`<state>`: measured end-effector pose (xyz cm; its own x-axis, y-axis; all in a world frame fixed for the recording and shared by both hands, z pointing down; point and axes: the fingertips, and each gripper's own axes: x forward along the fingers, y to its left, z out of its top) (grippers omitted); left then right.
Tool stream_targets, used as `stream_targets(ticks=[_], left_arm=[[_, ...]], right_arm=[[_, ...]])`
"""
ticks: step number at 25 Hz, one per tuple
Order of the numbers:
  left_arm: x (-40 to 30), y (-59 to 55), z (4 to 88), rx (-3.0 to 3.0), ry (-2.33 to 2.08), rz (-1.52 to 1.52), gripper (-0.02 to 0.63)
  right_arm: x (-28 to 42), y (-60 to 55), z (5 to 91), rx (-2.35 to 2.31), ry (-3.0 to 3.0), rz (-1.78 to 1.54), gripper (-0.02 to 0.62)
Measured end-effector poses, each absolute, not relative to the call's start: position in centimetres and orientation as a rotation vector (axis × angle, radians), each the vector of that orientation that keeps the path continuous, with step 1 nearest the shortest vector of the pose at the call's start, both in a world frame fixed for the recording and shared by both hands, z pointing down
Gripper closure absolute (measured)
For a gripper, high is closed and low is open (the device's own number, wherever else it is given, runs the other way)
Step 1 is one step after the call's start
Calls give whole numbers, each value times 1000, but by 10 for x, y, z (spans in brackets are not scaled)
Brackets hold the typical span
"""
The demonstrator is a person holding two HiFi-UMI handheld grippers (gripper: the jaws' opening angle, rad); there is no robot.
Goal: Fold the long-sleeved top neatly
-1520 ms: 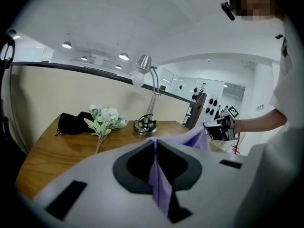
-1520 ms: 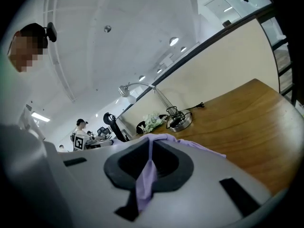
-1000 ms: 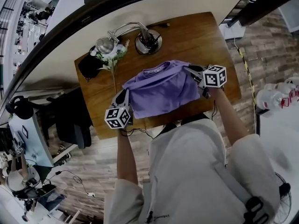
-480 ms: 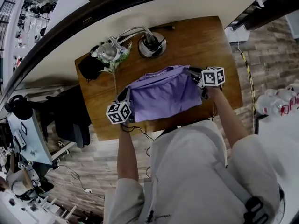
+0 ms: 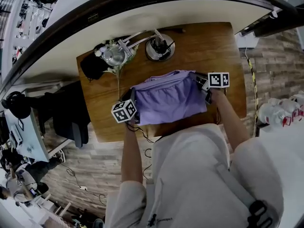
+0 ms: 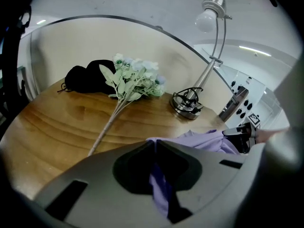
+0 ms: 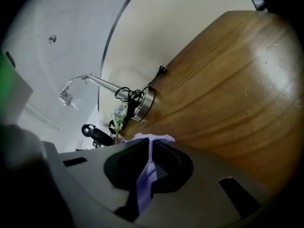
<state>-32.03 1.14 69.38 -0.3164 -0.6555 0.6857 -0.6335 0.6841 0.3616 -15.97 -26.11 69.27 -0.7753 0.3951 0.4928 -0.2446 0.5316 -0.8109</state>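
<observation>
A lilac long-sleeved top (image 5: 168, 98), partly folded, hangs stretched between my two grippers low over the brown wooden table (image 5: 209, 46). My left gripper (image 5: 131, 98) is shut on the top's left edge, and lilac cloth (image 6: 161, 189) shows pinched between its jaws. My right gripper (image 5: 199, 82) is shut on the right edge, with a strip of the cloth (image 7: 144, 179) caught in its jaws. The collar (image 5: 164, 77) faces the far side. The top's underside is hidden.
Behind the top stand a desk lamp (image 5: 159, 49) with a round metal base, a sprig of pale artificial flowers (image 5: 116, 63) and a black object (image 5: 90, 66) at the far left. A cable (image 5: 140, 132) hangs off the near edge. The table's right part shows bare wood.
Both grippers have sunk toward the table with the top held between them, and the cloth now hangs lower and flatter. The jaws stay closed on the fabric.
</observation>
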Motion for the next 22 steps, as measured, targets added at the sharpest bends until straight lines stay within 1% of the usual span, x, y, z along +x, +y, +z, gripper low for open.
stream_targets(ticks=[5,7,10,11,12,14,17,22], left_arm=[[-325,14,702,905,-2026,-139,572],[-325,12,700,908,-2028,-163,571],[-321,11,690,961,-2026,-146,566],[-322,12,686,971,-2033,-143,542],[-324,15,681,972,-2047,-150,525],[-329,26,670,945,-2088,-178,506],[-333,44,659,891,-2146,-181,508],[-320,54,644,902,-2186,-142,508]], right_arm=[[-162,-265,697,-71,-2066,1291,572],[-162,-263,695,-69,-2079,1272,560],[-160,-260,687,-106,-2121,1157,493],[-158,-261,684,-103,-2140,1111,467],[-156,-265,681,-87,-2160,1074,456],[-150,-276,676,-34,-2199,1043,460],[-139,-288,668,26,-2246,1040,468],[-119,-287,660,68,-2289,930,469]])
